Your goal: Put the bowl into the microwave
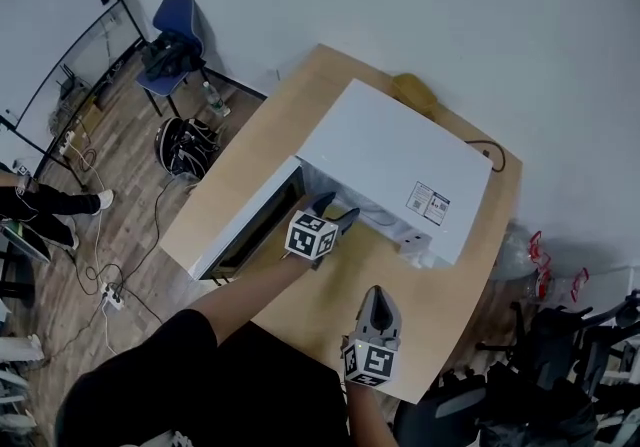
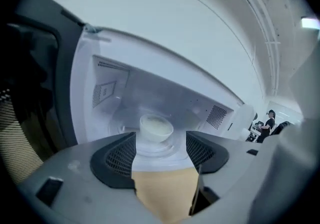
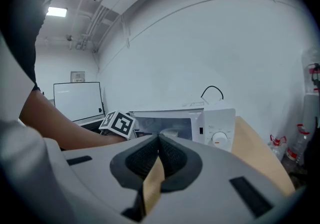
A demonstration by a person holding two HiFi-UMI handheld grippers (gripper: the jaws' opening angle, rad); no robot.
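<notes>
I am holding the left gripper [image 1: 338,208] at the mouth of the open microwave [image 1: 400,155], its jaws standing spread with nothing between them. The bowl [image 2: 156,127] is sitting upright inside the microwave, just beyond the jaw tips and touching neither. The door [image 1: 250,225] is hanging wide open at my left. I am holding the right gripper [image 1: 378,297] back over the wooden table [image 1: 440,305], its jaws pressing together on nothing.
</notes>
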